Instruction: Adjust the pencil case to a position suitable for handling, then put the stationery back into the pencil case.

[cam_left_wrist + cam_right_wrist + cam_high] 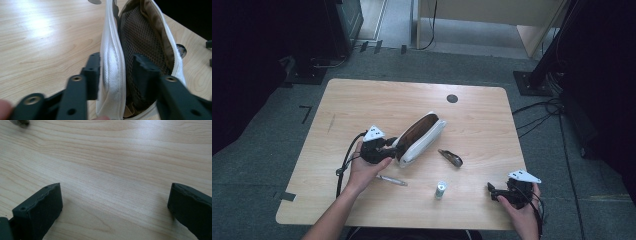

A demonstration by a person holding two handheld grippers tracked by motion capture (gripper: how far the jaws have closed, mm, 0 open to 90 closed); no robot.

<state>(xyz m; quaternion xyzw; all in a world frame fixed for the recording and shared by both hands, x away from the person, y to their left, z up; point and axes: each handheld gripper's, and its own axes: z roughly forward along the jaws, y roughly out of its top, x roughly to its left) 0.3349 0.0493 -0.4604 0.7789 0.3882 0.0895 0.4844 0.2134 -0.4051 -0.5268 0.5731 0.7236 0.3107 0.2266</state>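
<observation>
The left tongs (113, 75) straddle the near wall of the open pencil case (422, 137), one jaw inside, not squeezing; the right tongs (493, 191) rest open, far off.

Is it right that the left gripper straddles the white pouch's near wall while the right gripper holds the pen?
Not quite: the right gripper holds nothing; the right gripper view shows its jaws open over bare table. The pen lies loose. The left gripper does straddle the white pouch.

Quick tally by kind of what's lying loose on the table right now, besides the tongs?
White pencil case, open: 1
Pen: 1
Small silvery cylinder: 1
Dark brown clip-like item: 1
Total: 4
</observation>
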